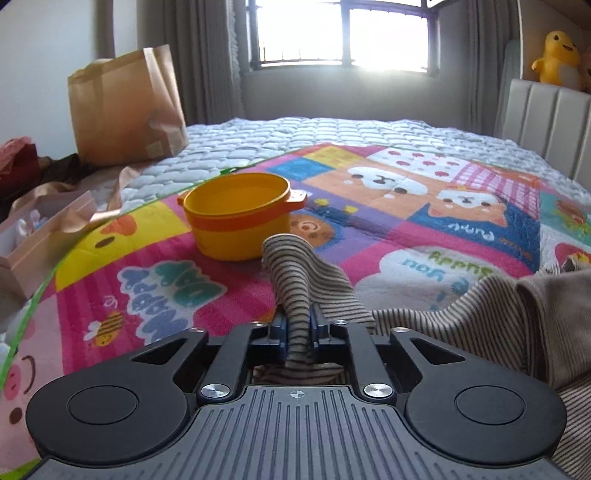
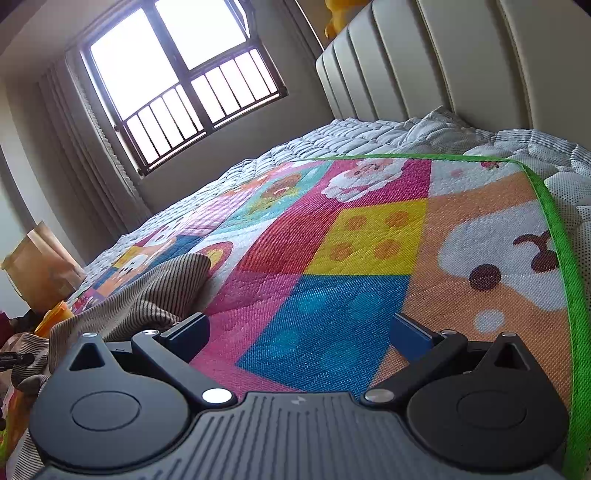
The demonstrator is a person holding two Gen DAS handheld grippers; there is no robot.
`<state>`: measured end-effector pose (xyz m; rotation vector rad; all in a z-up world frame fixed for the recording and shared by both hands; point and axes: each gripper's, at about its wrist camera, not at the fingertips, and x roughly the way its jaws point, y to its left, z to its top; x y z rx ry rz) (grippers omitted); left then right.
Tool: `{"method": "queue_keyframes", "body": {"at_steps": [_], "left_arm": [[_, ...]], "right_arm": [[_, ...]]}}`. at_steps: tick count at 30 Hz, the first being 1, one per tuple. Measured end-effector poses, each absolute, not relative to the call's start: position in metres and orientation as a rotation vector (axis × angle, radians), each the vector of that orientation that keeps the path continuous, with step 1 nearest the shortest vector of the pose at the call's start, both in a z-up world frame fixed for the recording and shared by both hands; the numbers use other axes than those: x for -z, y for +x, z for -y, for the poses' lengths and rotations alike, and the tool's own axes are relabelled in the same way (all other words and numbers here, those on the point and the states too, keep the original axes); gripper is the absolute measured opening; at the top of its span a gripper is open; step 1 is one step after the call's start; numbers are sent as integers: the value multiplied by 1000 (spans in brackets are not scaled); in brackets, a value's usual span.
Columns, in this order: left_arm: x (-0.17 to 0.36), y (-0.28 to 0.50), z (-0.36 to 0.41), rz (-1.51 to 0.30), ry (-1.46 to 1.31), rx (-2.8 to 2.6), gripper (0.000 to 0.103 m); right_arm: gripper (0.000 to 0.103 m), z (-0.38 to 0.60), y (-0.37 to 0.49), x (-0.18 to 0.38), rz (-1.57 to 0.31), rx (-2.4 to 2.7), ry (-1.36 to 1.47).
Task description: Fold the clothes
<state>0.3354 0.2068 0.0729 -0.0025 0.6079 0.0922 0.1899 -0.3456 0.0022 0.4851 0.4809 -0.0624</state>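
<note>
A brown and cream striped garment (image 1: 461, 321) lies on the colourful cartoon mat (image 1: 155, 258) that covers the bed. My left gripper (image 1: 299, 321) is shut on a fold of that striped cloth, which sticks up between the pads and flops forward. In the right wrist view the same striped garment (image 2: 147, 295) lies bunched at the left. My right gripper (image 2: 299, 328) stands open low over the mat (image 2: 332, 295), with only bare mat between its fingers.
A yellow and orange toy pot (image 1: 240, 218) stands on the mat just beyond the held cloth. A brown paper bag (image 1: 125, 107) and an open box (image 1: 40, 229) sit at the left. A padded headboard (image 2: 443, 55) rises at the right, a window (image 1: 343, 33) behind.
</note>
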Motion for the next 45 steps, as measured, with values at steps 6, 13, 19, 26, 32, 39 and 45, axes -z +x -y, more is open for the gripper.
{"method": "queue_keyframes", "body": {"at_steps": [6, 13, 19, 26, 32, 39, 45], "left_arm": [[-162, 312, -181, -435, -79, -16, 9], [-212, 310, -70, -371, -86, 209, 8], [-186, 329, 29, -442, -46, 325, 9], [-138, 343, 75, -551, -51, 376, 20], [-133, 339, 68, -554, -43, 376, 39], [-107, 305, 15, -590, -31, 315, 64], [-74, 277, -30, -607, 58, 223, 77]], "right_arm": [[103, 352, 187, -1, -460, 48, 523], [103, 356, 184, 0, -437, 33, 559], [103, 360, 182, 2, -420, 18, 591], [103, 362, 182, 3, -415, 13, 601], [103, 362, 183, 4, -417, 9, 607], [103, 361, 189, 2, -469, 3, 586], [103, 345, 205, -7, -587, 12, 451]]}}
